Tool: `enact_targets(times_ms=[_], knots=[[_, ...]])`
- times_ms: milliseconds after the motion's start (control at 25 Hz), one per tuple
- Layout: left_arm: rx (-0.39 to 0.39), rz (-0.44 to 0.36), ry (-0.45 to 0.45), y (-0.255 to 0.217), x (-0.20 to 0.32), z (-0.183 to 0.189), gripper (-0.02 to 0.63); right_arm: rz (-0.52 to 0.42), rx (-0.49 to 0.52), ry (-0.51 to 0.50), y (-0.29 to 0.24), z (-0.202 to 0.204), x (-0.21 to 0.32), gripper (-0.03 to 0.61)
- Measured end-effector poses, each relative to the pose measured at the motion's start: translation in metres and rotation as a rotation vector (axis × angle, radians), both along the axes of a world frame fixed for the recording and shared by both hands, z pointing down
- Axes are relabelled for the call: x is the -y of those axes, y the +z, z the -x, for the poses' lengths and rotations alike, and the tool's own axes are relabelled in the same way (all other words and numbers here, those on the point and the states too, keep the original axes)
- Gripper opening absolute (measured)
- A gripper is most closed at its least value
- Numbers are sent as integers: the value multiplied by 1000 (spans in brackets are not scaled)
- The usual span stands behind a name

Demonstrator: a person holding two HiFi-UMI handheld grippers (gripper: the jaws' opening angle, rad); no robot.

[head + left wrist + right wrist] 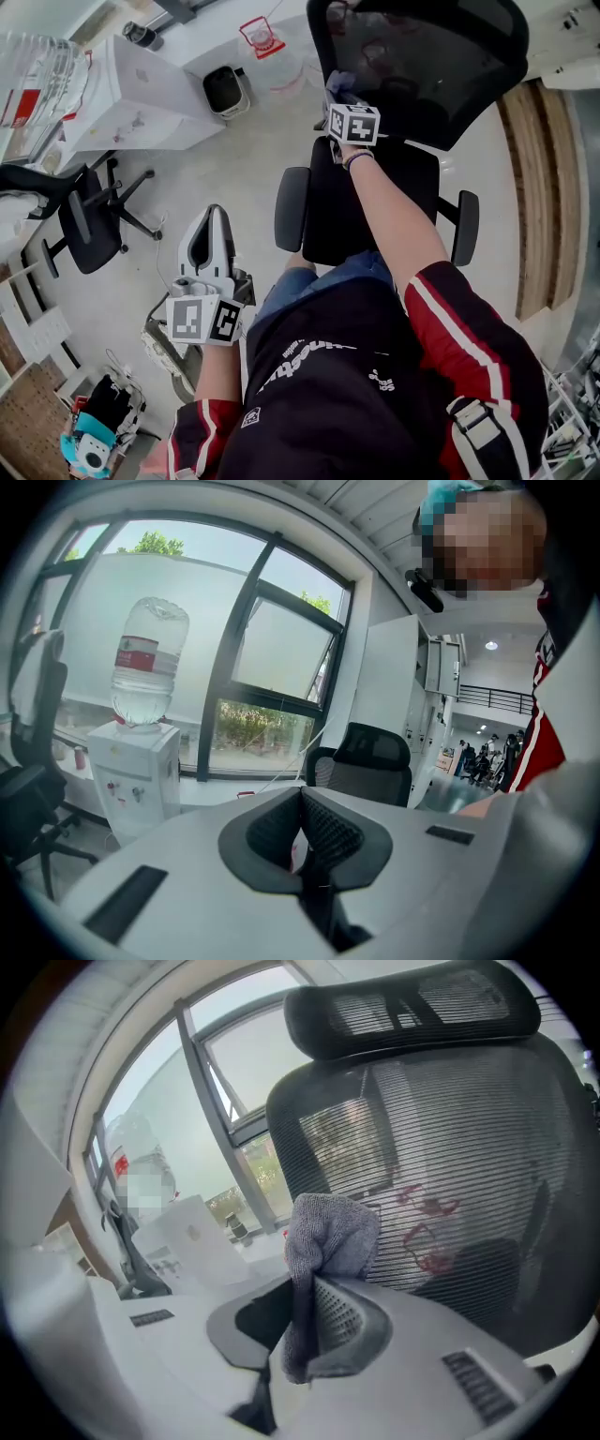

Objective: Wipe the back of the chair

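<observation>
In the head view the chair's back point(422, 66) is cut off by the top edge, and the cloth point(337, 82) is largely hidden behind the right gripper point(343, 99). The red marks point(427, 1227) on the mesh cannot be identified in the right gripper view.

Cloth point(330, 1230) just before chair back point(478, 1147)

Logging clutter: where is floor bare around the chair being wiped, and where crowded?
Bare floor between one armrest of the mesh chair and the smaller black chair; a narrower strip between the other armrest and the wooden boards. Crowded by the bin and water jug.
</observation>
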State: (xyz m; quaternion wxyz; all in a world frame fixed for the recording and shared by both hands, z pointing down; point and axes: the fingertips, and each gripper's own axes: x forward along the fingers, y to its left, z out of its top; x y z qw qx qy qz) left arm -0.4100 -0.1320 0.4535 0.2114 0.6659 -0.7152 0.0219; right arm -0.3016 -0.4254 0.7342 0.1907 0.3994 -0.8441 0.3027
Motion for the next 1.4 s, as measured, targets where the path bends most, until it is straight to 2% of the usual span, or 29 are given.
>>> enact_targets(times_ms=[160, 400, 640, 800, 920, 1040, 1200, 1400], knots=[[-5, -13, -9, -2, -11, 4, 23, -7, -13, -12, -8, 2, -8, 61], [-18, -56, 24, -19, -23, -17, 23, -47, -1, -13, -47, -33, -27, 61], [-27, -140, 113, -59, 3, -61, 23, -150, -16, 42, -121, -130, -33, 61], [-43, -218, 227, -89, 40, -105, 23, -262, -31, 113, -183, -213, -33, 61], [-75, -250, 298, -113, 50, -147, 23, -321, -45, 138, -226, -275, -56, 61], [-53, -264, 360, -131, 54, -178, 23, -351, -33, 173, -264, -324, -88, 61], [-40, -285, 418, -147, 67, -202, 23, -410, 1, 206, -320, -356, -130, 61], [-27, -319, 463, -166, 81, -222, 23, -496, 58, 214, -387, -359, -177, 61]])
